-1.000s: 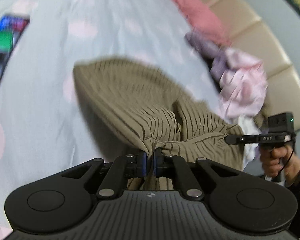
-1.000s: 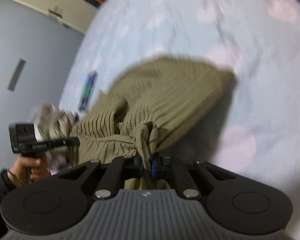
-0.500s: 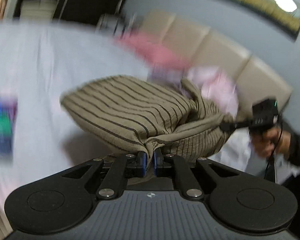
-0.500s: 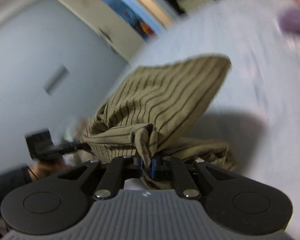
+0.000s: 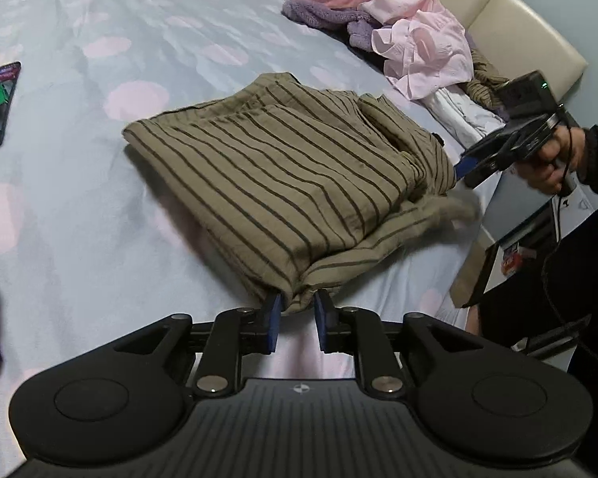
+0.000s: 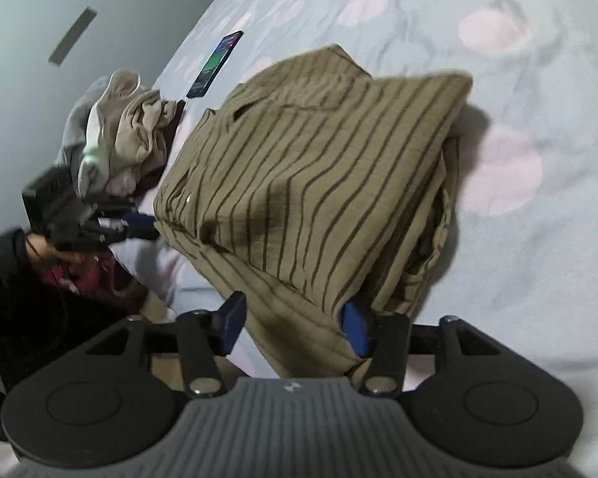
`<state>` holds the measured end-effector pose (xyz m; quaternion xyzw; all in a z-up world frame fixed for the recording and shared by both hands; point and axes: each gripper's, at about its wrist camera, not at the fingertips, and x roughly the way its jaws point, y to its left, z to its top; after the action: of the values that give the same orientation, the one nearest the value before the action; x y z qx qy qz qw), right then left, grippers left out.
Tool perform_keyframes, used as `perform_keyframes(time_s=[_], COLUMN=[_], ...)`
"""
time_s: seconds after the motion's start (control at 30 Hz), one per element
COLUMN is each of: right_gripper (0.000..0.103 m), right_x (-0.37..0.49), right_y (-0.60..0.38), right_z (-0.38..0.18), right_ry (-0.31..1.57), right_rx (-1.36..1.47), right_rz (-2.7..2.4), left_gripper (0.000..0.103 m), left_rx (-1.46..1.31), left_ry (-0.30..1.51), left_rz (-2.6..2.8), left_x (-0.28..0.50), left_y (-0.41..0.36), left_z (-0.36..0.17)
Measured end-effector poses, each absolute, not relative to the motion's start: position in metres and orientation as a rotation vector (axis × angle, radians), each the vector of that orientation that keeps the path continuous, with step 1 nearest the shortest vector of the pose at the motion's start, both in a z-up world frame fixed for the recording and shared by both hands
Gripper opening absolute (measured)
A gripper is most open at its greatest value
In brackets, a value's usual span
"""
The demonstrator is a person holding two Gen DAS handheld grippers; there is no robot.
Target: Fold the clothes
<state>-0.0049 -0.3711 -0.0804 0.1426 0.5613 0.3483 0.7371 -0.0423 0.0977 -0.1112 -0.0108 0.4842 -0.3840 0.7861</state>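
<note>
The pale blue bedsheet with pink spots (image 5: 79, 207) serves as the folding surface, and the olive shirt with dark stripes (image 5: 283, 175) lies on it doubled over, judged to be a fold just laid down. Unfolded clothes sit apart: a crumpled pink shirt (image 5: 422, 47) by the headboard. The right gripper (image 6: 293, 324) has its jaws opening, spread wide, the shirt's near edge loose between them. The left gripper (image 5: 297, 320) is opening too, the shirt's corner between its blue pads (image 5: 274, 320) but apparently no longer pinched
</note>
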Motion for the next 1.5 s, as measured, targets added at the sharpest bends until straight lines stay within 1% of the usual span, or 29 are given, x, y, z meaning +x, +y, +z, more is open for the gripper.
perform_keyframes(time_s=[0.03,0.07,0.1,0.17,0.3,0.37,0.47,0.63,0.67,0.7,0.73,0.77,0.8,0.83,0.9,1.0,1.07,1.17,1.27,1.3,1.33,1.37,1.4,1.43,1.47,1.5], right_gripper=[0.063,0.065,0.065,0.066,0.066,0.064,0.027,0.027,0.024,0.012,0.004,0.002,0.002,0.002,0.002,0.002,0.002,0.002,0.003,0.005,0.007,0.013,0.028,0.035,0.039,0.039], right_x=[-0.006,-0.005,-0.001,0.004,0.008,0.008,0.010,0.013,0.013,0.013,0.013,0.011,0.008,0.004,-0.007,-0.023,-0.030,-0.035,-0.030,-0.029,-0.027,-0.027,-0.026,-0.026,-0.025,-0.025], right_y=[-0.378,-0.385,-0.388,-0.391,-0.379,-0.371,-0.370,-0.382,-0.382,-0.380,-0.378,-0.376,-0.375,-0.376,-0.382,-0.399,-0.406,-0.405,-0.400,-0.397,-0.394,-0.390,-0.387,-0.385,-0.384,-0.387], right_z=[-0.074,-0.068,-0.063,-0.059,-0.069,-0.075,-0.079,-0.064,-0.062,-0.060,-0.058,-0.055,-0.051,-0.044,-0.031,-0.019,-0.021,-0.038,-0.062,-0.070,-0.076,-0.078,-0.078,-0.075,-0.069,-0.062], right_ry=[1.208,1.183,1.166,1.135,1.163,1.184,1.187,1.104,1.102,1.101,1.104,1.109,1.107,1.096,1.064,1.054,1.094,1.189,1.268,1.295,1.320,1.338,1.347,1.339,1.310,1.275], right_rx=[0.327,0.353,0.377,0.404,0.373,0.362,0.415,0.482,0.482,0.464,0.440,0.418,0.414,0.420,0.429,0.463,0.470,0.444,0.413,0.387,0.355,0.309,0.254,0.212,0.185,0.183], right_rz=[0.752,0.727,0.697,0.639,0.595,0.589,0.600,0.570,0.566,0.567,0.567,0.570,0.597,0.634,0.699,0.765,0.783,0.775,0.665,0.632,0.605,0.576,0.552,0.539,0.532,0.526], left_gripper=[0.019,0.025,0.031,0.038,0.039,0.041,0.042,0.041,0.040,0.032,0.027,0.015,0.008,0.008,0.004,0.004,0.004,0.004,0.004,0.004,0.006,0.014,0.025,0.029,0.035,0.039], left_rx=[-0.047,-0.082,-0.123,-0.213,-0.350,-0.374,-0.379,-0.395,-0.401,-0.410,-0.418,-0.427,-0.435,-0.444,-0.448,-0.479,-0.512,-0.454,-0.376,-0.363,-0.349,-0.317,-0.268,-0.218,-0.170,-0.147], left_ry=[1.038,1.030,1.027,1.027,1.062,1.105,1.139,1.131,1.131,1.130,1.128,1.126,1.124,1.118,1.084,1.068,1.096,1.203,1.249,1.259,1.269,1.275,1.273,1.257,1.233,1.213], left_rz=[-0.813,-0.793,-0.769,-0.716,-0.658,-0.660,-0.679,-0.725,-0.733,-0.741,-0.750,-0.759,-0.768,-0.785,-0.839,-0.912,-0.951,-0.965,-0.871,-0.840,-0.810,-0.795,-0.789,-0.783,-0.778,-0.773], left_x=[-0.039,-0.035,-0.030,-0.017,0.004,0.011,0.018,0.020,0.021,0.021,0.022,0.022,0.023,0.023,0.018,0.011,0.008,0.002,-0.002,-0.002,-0.002,-0.003,-0.004,-0.006,-0.008,-0.008], left_y=[0.103,0.109,0.113,0.119,0.123,0.118,0.108,0.099,0.098,0.097,0.096,0.096,0.095,0.095,0.096,0.102,0.105,0.101,0.098,0.098,0.097,0.096,0.094,0.092,0.092,0.093], left_z=[-0.109,-0.107,-0.106,-0.107,-0.115,-0.121,-0.126,-0.125,-0.124,-0.122,-0.120,-0.118,-0.117,-0.113,-0.104,-0.097,-0.099,-0.113,-0.126,-0.130,-0.133,-0.133,-0.129,-0.124,-0.119,-0.115])
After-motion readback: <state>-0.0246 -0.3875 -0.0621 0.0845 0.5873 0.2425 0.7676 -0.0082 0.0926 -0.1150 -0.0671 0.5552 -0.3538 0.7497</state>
